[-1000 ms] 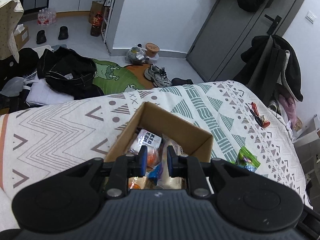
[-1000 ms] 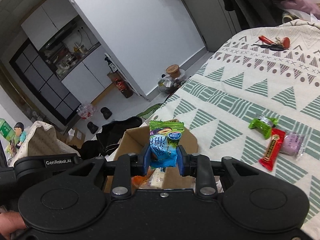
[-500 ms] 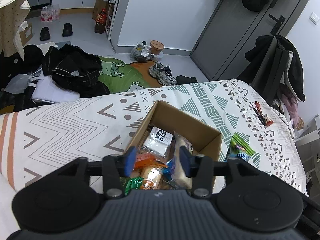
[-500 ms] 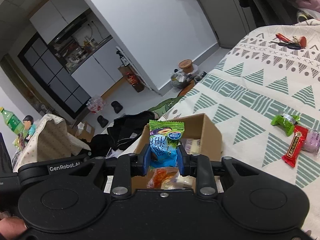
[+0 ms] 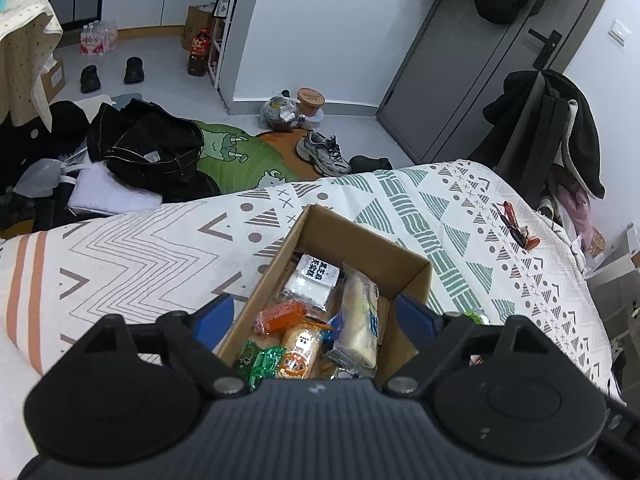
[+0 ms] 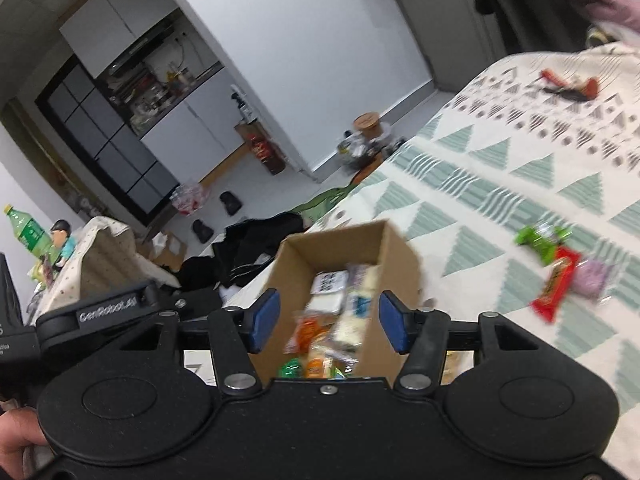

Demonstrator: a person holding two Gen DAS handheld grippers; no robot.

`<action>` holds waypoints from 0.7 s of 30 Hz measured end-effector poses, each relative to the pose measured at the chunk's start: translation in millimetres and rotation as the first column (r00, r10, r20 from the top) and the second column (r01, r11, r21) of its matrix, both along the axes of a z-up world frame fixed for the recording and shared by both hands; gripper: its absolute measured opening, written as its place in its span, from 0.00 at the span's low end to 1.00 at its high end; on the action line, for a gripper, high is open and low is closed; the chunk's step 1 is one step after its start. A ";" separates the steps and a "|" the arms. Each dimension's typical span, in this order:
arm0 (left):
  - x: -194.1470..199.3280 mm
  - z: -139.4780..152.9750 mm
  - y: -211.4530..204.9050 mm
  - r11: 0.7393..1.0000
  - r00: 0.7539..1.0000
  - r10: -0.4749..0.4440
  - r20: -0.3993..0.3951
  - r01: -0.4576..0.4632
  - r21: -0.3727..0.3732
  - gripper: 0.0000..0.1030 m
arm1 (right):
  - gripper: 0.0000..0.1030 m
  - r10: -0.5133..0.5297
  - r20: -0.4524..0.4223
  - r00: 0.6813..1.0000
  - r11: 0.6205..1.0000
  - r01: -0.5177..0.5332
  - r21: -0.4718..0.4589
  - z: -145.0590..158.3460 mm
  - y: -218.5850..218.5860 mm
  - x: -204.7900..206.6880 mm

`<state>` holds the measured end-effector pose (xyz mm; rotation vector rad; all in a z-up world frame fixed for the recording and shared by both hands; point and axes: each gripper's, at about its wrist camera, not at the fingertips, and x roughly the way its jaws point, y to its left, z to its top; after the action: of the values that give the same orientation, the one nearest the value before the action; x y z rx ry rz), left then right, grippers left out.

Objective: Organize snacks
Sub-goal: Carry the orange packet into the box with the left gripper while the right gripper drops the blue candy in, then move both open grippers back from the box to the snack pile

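Observation:
An open cardboard box sits on the patterned bedspread, filled with several wrapped snacks: a white packet, an orange one, a pale long pack. My left gripper hovers over the box, its jaws opening wide with nothing held between them. My right gripper also hangs above the box, jaws opening and empty. On the bedspread to the right lie a green snack, a red bar and a pink packet.
Red-handled items lie near the bed's far right edge. Beyond the bed, the floor holds black clothes, a green rug, sneakers and a bag with a cup. A hand grips the right handle.
Both grippers opened. The right one let go of the blue-green snack packet, which is gone from its jaws. The left one rose slightly, showing more of the box contents.

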<state>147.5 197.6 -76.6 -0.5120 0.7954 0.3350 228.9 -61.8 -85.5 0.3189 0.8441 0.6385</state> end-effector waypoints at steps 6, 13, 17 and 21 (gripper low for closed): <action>0.7 6.2 -17.9 0.999 0.999 -0.035 0.014 0.035 -0.004 0.94 | 0.56 -0.056 0.014 0.998 0.998 0.057 -0.027 6.2 -38.0 4.6; 6.4 12.9 -44.1 0.997 0.996 -0.080 0.025 0.080 0.003 0.95 | 0.62 -0.098 0.028 0.995 0.993 0.100 -0.057 8.8 -77.0 8.4; 11.1 16.1 -63.1 0.994 0.993 -0.110 0.041 0.110 0.012 0.95 | 0.62 -0.116 0.031 0.993 0.990 0.118 -0.083 7.9 -96.2 14.3; 16.0 14.9 -80.4 0.992 0.991 -0.125 0.043 0.125 0.006 0.95 | 0.62 -0.119 0.030 0.992 0.987 0.122 -0.101 7.0 -112.0 20.1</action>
<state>163.5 117.2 -61.8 -0.4624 0.7807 0.2084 249.0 -173.8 -78.5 0.2665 0.8258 0.4836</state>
